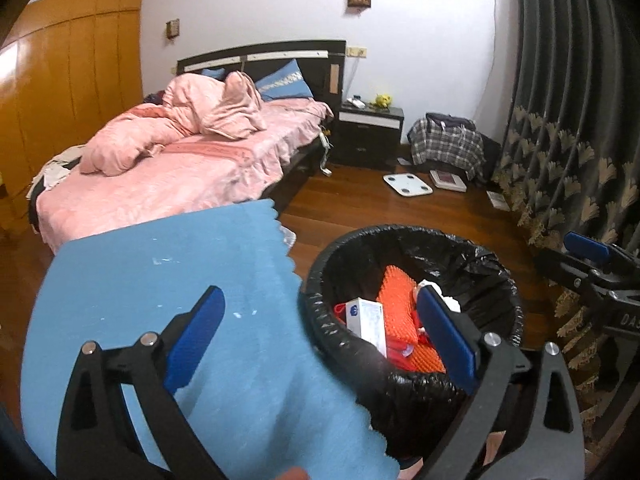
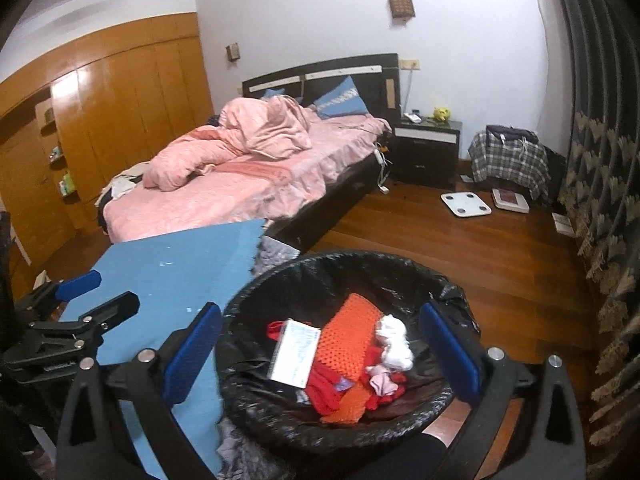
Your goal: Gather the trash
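A bin lined with a black bag (image 1: 492, 280) (image 2: 256, 292) stands on the wooden floor beside a blue mat (image 1: 160, 300) (image 2: 172, 272). Inside lie a white box (image 1: 366, 318) (image 2: 296, 354), an orange netted sleeve (image 1: 396, 300) (image 2: 352, 332), a crumpled white tissue (image 2: 394, 340) and red scraps (image 2: 324, 392). My left gripper (image 1: 320, 336) is open and holds nothing, one finger over the mat and the other over the bin. My right gripper (image 2: 320, 352) is open and holds nothing, straddling the bin from above. Each gripper shows at the edge of the other's view.
A bed with pink bedding (image 1: 180, 152) (image 2: 248, 168) stands behind the mat. A black nightstand (image 2: 426, 148), a white scale (image 2: 466, 204), a plaid bag (image 2: 508, 160) and a patterned dark curtain (image 2: 600, 200) line the far and right sides. Wooden wardrobes (image 2: 100, 120) fill the left.
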`<state>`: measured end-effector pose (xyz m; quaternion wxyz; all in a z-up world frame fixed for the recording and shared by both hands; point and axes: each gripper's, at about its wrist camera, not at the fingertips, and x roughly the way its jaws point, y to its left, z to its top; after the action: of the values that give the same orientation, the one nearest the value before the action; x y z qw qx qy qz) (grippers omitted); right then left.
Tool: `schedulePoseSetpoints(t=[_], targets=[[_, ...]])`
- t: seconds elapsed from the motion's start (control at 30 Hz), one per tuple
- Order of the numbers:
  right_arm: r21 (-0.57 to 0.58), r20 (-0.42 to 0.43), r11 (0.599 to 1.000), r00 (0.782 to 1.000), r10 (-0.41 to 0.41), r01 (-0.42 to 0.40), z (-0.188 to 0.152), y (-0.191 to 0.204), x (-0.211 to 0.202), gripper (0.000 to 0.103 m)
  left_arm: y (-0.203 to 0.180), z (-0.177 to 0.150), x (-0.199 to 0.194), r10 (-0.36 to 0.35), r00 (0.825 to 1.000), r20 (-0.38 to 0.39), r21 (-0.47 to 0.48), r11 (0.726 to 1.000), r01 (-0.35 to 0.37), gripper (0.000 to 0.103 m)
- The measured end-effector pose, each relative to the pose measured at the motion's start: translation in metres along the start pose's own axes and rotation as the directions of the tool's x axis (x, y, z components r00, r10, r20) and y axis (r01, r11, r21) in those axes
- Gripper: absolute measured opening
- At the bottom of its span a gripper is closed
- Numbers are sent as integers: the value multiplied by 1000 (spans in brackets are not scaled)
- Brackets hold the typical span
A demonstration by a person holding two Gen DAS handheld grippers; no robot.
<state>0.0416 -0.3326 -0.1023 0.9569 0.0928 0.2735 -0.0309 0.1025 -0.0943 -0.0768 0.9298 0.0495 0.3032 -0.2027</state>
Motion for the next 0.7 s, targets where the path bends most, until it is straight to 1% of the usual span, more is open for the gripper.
schedulePoseSetpoints(t=[0.23,0.4,0.6,0.7], targets=[[-49,42,998,998,38,-36,4,32,-33,97,9,-2,-47,28,998,57,-16,1000,-27,94],[-79,63,995,996,62,-57,6,51,-51,97,13,-3,-80,46,993,109,-30,999,-43,94],[-104,78,992,994,79,-71,5,67,-66,97,17,-6,-107,54,989,141,-41,998,-49,95],[-110,84,991,993,87,-77,5,71,-70,97,16,-5,-114,60,987,150,-40,998,-55,95]])
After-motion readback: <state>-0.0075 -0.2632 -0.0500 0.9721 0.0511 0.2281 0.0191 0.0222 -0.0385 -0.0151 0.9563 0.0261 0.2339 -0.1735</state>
